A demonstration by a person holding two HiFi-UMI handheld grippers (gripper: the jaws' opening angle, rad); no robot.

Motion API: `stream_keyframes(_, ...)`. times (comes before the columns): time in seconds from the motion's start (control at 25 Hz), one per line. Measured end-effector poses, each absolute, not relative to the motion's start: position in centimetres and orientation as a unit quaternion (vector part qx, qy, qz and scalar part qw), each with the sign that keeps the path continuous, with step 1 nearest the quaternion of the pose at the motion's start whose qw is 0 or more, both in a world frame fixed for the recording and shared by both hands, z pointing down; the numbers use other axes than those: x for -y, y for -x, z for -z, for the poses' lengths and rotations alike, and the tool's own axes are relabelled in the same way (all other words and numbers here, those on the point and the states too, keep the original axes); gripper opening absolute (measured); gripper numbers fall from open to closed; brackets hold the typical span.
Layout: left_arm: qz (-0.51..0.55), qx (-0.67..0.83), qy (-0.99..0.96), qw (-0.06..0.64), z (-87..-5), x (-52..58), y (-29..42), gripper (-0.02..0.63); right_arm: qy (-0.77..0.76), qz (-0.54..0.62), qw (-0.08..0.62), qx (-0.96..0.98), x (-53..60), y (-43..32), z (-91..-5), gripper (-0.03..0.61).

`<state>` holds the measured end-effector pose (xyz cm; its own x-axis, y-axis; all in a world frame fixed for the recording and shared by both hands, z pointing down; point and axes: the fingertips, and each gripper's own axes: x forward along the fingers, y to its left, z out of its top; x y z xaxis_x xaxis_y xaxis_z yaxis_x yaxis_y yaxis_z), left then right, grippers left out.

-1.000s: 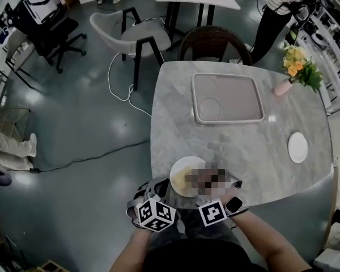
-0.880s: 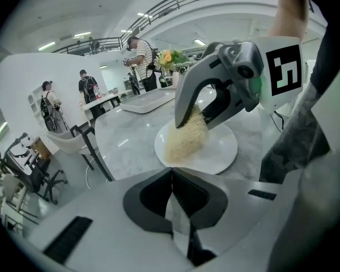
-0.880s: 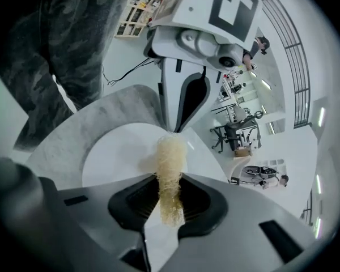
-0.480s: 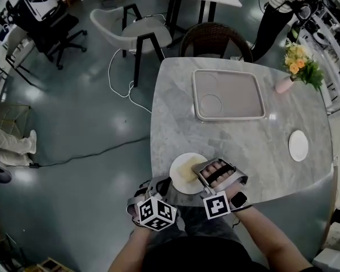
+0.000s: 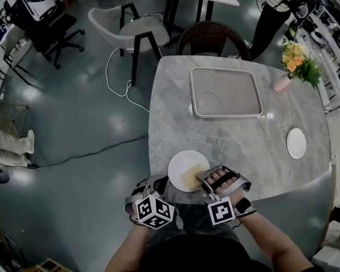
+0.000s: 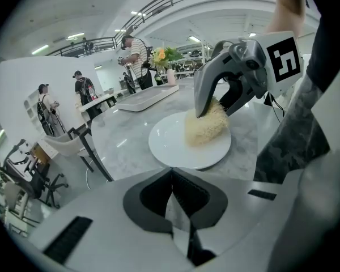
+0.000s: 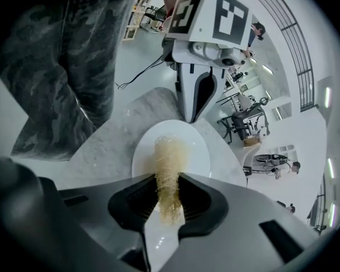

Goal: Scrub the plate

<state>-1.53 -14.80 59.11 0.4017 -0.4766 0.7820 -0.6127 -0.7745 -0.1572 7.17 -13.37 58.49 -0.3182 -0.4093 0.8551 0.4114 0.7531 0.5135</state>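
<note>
plate (image 5: 178, 164) sits at the near edge of the worktop (image 5: 232, 143), right in front of the person. left gripper (image 5: 163, 185) has its jaws closed on the plate's near rim, I'd say to pin it so it can't slide or spin, while the right gripper (image 5: 204, 178) has its jaws clamped on a yellow fibrous scrubber (image 7: 169, 163) whose free end is pressed on the plate's middle. plate carries nothing but the scrubber, the tray (image 5: 191, 95) further back is bare, the pink vase (image 5: 281, 85) holds flowers
</note>
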Motion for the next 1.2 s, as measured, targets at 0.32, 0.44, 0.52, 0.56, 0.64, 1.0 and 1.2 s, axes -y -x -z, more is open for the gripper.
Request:
stream_keyframes(0.32, -0.436, 0.326, -0.835, 0.078, -58.9, 14.7, 1.4, 0.014, 0.034, 0.341, 0.565, 0.750, 11.2, -5.1, -58.4, 0.091)
stream_keyframes(0.44, -0.435, 0.327, -0.835, 0.078, -58.8, 14.7, 1.4, 0.014, 0.044, 0.348, 0.555, 0.754, 11.1, -4.2, -58.3, 0.091)
stream_keyframes(0.52, -0.434, 0.328, -0.835, 0.078, -58.7, 14.7, 1.5, 0.014, 0.051, 0.356, 0.550, 0.754, 11.3, -3.8, -58.3, 0.091)
stream_keyframes(0.56, -0.434, 0.329, -0.835, 0.078, -58.7, 14.7, 1.5, 0.014, 0.055, 0.360, 0.548, 0.753, 11.5, -3.6, -58.3, 0.091)
stream_keyframes(0.64, -0.435, 0.329, -0.834, 0.078, -58.7, 14.8, 1.6, 0.014, 0.068, 0.364, 0.547, 0.751, 11.7, -3.2, -58.5, 0.091)
stream_keyframes(1.0, -0.435, 0.333, -0.833, 0.079, -58.7, 14.9, 1.6, 0.014, 0.079, 0.384, 0.530, 0.752, 14.4, -1.1, -58.5, 0.091)
stream_keyframes(1.2, -0.435, 0.335, -0.832, 0.079, -58.6, 15.0, 1.5, 0.014, 0.049, 0.398, 0.543, 0.738, 17.3, -1.2, -58.0, 0.091)
